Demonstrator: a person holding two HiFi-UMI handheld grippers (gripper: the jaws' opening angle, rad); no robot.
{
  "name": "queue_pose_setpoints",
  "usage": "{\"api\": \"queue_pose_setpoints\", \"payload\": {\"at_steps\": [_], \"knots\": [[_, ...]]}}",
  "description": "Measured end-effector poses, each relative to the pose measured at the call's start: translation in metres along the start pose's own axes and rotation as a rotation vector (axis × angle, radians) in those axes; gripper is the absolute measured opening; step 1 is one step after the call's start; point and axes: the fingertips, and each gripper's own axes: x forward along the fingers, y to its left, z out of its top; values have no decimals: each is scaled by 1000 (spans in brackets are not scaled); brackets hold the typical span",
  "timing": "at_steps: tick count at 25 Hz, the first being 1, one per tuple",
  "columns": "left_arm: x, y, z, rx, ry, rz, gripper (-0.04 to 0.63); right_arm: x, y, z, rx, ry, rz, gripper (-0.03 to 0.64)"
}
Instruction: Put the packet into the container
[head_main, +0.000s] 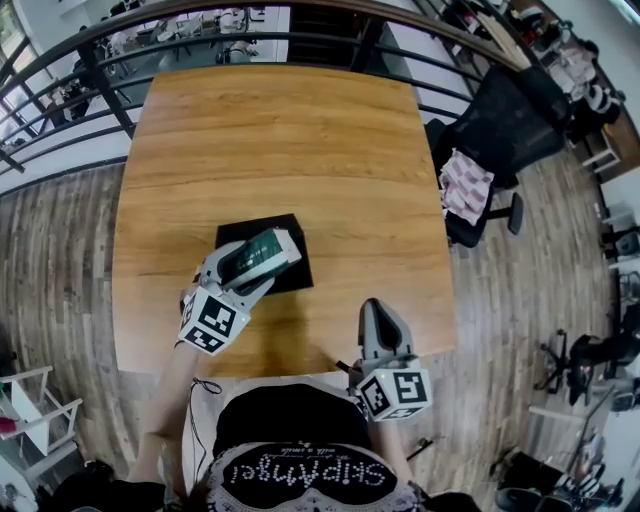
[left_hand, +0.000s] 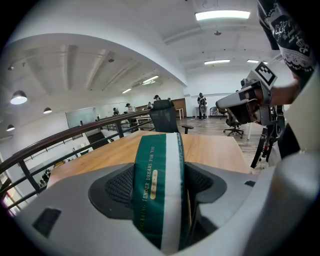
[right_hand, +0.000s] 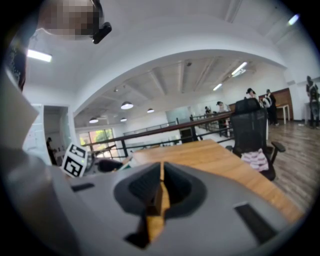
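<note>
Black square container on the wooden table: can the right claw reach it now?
Probably not cleanly: the left claw, gripping the green-and-white packet, hangs right over the black square container.

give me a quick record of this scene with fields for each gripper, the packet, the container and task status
left gripper: shut on the green and white paper packet
right gripper: shut, nothing between the jaws, by the near edge of the wooden table
packet position: over the square black container in the head view; whether they touch cannot be told
task status: packet not yet released
</note>
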Motion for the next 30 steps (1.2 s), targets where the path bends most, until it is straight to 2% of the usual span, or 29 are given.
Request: {"api": "queue_pose_setpoints", "payload": {"at_steps": [30], "knots": [[32, -23, -36, 70, 119, -132, 341, 4, 0, -2, 13, 13, -23, 41]]}}
